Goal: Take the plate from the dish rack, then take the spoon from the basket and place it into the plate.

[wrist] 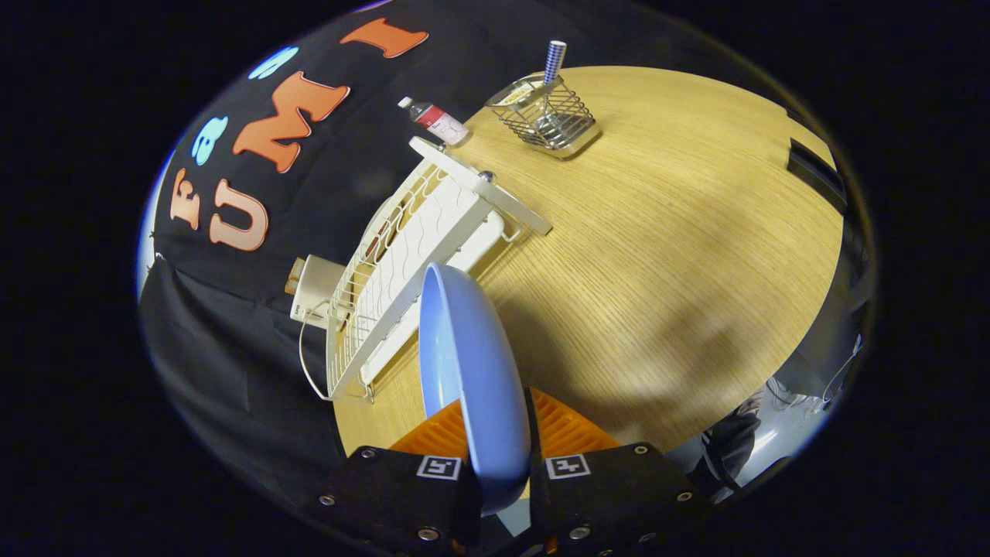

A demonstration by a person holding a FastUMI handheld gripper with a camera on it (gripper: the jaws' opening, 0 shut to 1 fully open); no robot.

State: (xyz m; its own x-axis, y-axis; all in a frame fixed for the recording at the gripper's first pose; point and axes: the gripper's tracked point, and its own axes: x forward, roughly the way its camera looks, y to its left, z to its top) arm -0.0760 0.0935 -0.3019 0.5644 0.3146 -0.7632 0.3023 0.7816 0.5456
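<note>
White box: left of centre in the frame, by the dish rack's far side, a thin cord looping from it.
Dish rack: white wire, running from lower left toward upper centre on the wooden table; no plate stands in it.
Plate: pale blue, lower centre, held on edge, its rim pinched between the fingers, just beside the rack.
Gripper: bottom centre, both fingers pressed against the plate's rim from either side.
Bottle: upper centre, lying at the table's edge beyond the rack.
Basket: wire, upper centre right, well apart from the plate.
Spoon: stands upright in the basket, its checked handle sticking out above.
</note>
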